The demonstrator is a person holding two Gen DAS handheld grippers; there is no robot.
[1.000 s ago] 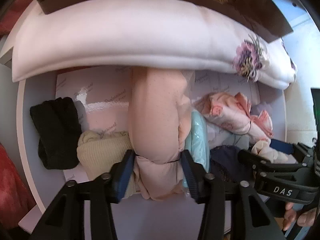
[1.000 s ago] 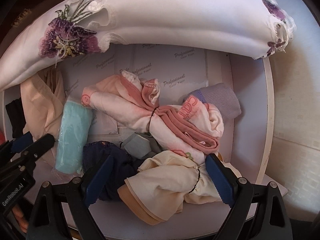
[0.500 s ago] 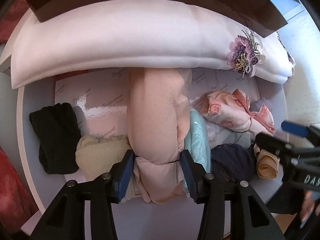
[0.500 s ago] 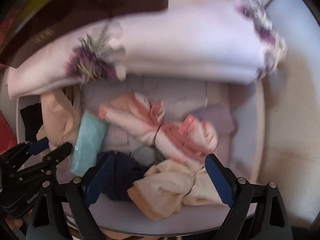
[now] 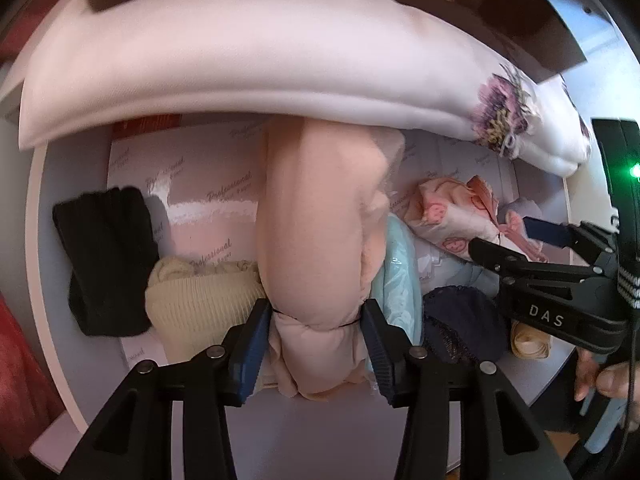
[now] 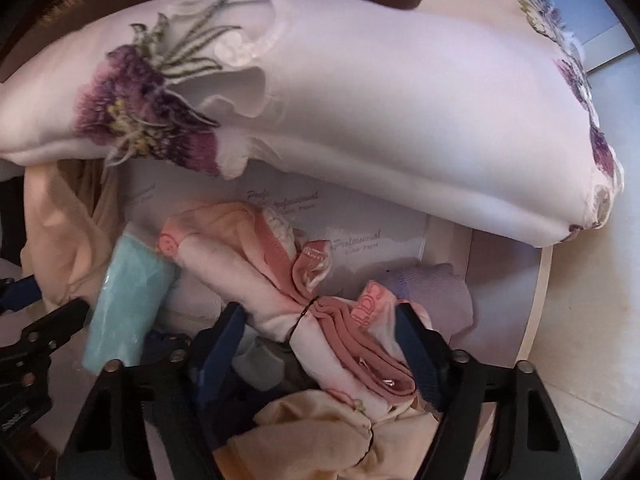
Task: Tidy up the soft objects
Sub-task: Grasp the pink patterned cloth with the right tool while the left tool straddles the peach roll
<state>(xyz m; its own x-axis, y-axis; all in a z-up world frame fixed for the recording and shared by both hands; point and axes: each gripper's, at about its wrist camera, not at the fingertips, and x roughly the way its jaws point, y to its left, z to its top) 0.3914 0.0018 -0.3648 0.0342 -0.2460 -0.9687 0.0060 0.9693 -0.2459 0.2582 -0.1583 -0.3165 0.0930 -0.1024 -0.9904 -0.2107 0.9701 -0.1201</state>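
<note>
- Peach, tie-bound fabric roll sits clamped in the left gripper, pads pinching it right at the black tie, likely because the waist is firmest there.
- It hangs over the white paper-lined drawer, its far end tucked under the folded white floral-embroidered cloth at twelve o'clock.
- At nine o'clock of the roll lie a black knit bundle and a cream ribbed bundle; at three o'clock, a mint plastic-wrapped pack.
- Right gripper points down, its jaws just now closing around the pink-and-white tied garment bundle; whether the pads press yet, I cannot tell.
- Below it lies a cream tied bundle.
</note>
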